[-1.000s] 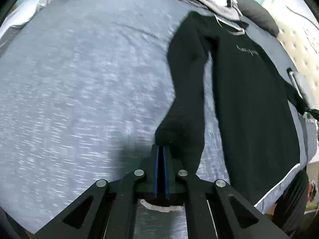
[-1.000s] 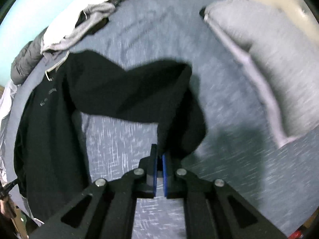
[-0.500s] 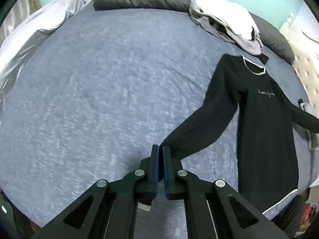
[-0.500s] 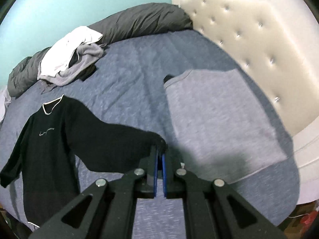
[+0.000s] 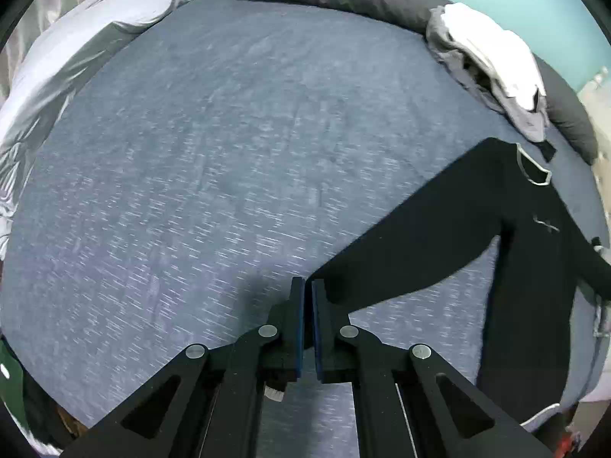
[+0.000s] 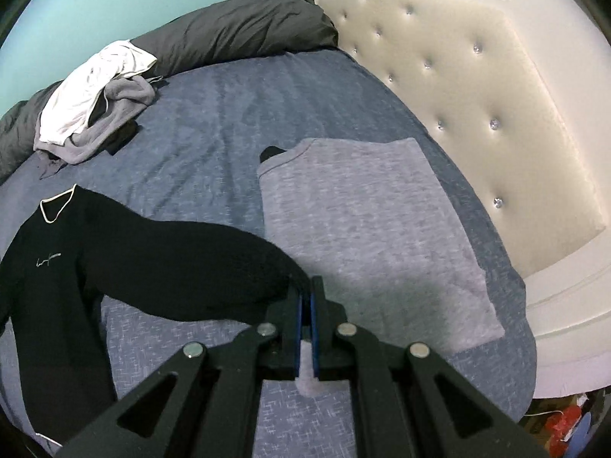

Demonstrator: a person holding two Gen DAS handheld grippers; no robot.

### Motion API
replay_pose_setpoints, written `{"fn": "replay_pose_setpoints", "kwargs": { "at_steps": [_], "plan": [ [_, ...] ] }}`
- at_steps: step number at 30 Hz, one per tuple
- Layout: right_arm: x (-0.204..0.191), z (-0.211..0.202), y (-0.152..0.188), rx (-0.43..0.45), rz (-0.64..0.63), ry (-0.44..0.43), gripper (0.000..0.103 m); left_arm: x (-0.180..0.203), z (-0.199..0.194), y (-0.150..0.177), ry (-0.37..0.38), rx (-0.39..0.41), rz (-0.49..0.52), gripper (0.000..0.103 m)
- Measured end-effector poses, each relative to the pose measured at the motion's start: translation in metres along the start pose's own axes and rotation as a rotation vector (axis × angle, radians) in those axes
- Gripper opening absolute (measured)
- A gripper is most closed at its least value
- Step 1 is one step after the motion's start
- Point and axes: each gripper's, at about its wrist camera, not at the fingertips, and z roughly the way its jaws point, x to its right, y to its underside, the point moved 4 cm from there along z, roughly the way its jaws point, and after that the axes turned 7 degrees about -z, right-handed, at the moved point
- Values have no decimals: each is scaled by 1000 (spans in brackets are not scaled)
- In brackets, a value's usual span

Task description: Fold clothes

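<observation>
Black sweater (image 5: 527,286) with white-trimmed collar lies face-up, both sleeves stretched outward.

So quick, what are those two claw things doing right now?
Left gripper: fingers closed on one sleeve of the black sweater.
Right gripper: fingers closed on the sweater's other sleeve.

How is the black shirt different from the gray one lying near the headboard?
The black shirt is spread open with long sleeves stretched out; the gray shirt is folded into a neat rectangle. Each hand-held gripper pinches a black sleeve end; nothing touches the gray one. The black shirt has white trim and small writing. Both lie on the blue bed.
</observation>
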Motion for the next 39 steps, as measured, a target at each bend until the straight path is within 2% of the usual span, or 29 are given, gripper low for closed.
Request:
{"fn": "replay_pose_setpoints", "kwargs": {
  "at_steps": [7, 18, 22, 25, 28, 31, 33, 35, 37, 39],
  "plan": [
    [14, 15, -5, -14, 5, 59, 3, -17, 15, -19, -37, -15, -29, 3],
    [32, 39, -12, -34, 14, 133, 3, -33, 40, -42, -76, 7, -41, 4],
    [33, 46, -9, -30, 43, 166, 6, -41, 45, -43, -151, 43, -75, 7],
    [29, 40, -8, -2, 53, 179, 11, -44, 40, -40, -180, 63, -85, 17],
    [23, 33, -8, 25, 62, 191, 12, -19, 30, -32, -124, 74, -34, 19],
    [-8, 20, -10, 86, 38, 86, 16, 22, 30, -18, -21, 55, 21, 32],
    [-40, 17, -8, 99, 23, -17, 19, 56, 35, -5, 66, 33, 51, 32],
    [-74, 19, -3, 109, 23, -141, 28, 94, 42, 10, 148, 8, 80, 36],
    [-111, 31, 7, 81, 34, -274, 49, 129, 56, 25, 213, -27, 104, 40],
    [-148, 48, 19, 34, 50, -380, 49, 159, 69, 39, 255, -55, 123, 43]
  ]
}}
